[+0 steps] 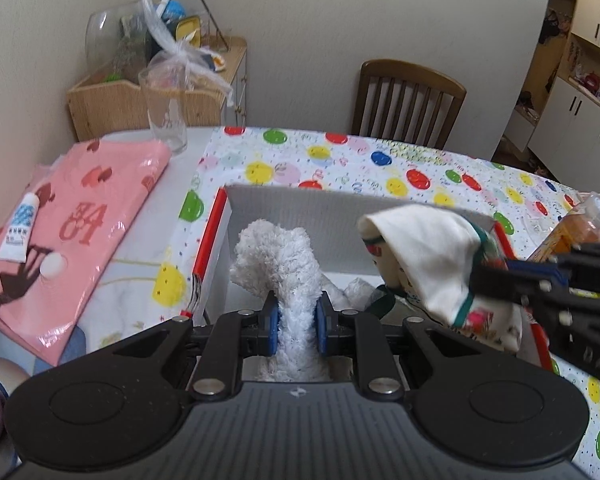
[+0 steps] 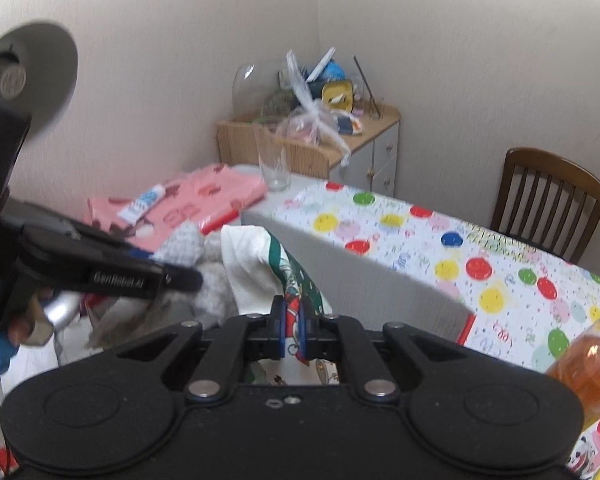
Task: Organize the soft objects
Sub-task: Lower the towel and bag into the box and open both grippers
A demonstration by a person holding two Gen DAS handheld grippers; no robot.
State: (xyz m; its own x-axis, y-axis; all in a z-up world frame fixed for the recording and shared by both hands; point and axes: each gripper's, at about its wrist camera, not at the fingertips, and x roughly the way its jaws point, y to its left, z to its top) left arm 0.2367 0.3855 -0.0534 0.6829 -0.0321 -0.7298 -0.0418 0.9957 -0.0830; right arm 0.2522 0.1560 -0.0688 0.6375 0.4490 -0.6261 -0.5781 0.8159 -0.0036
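Left wrist view, left to right: pink packaged cloth (image 1: 72, 216) at 9 o'clock on the bench (image 1: 188, 148), small white tube (image 1: 18, 227) lying on it, empty glass (image 1: 167, 110) at 11 o'clock. Centre: open box (image 1: 300, 208), red-edged, on the balloon-print cover (image 1: 400, 168). Left gripper (image 1: 296, 322) jaws clamped on a white fluffy towel (image 1: 276, 256), which stands up out of the box. At 3 o'clock the right gripper (image 1: 496, 270) jaws are pinched on a printed white cloth (image 1: 428, 248), held over the box's right side; orange bottle (image 1: 580, 224) beyond it.

Step, by my read: both soft items are over or in the box, so either loading or sorting them. The next move calls for lowering and letting go, one at a time, so the cloths don't tangle.

Right wrist view adds: the cloth's green and red print up close between its pads, and the left gripper body at 9 o'clock. It hides the box's inside; only the left view shows more white fabric lying there.
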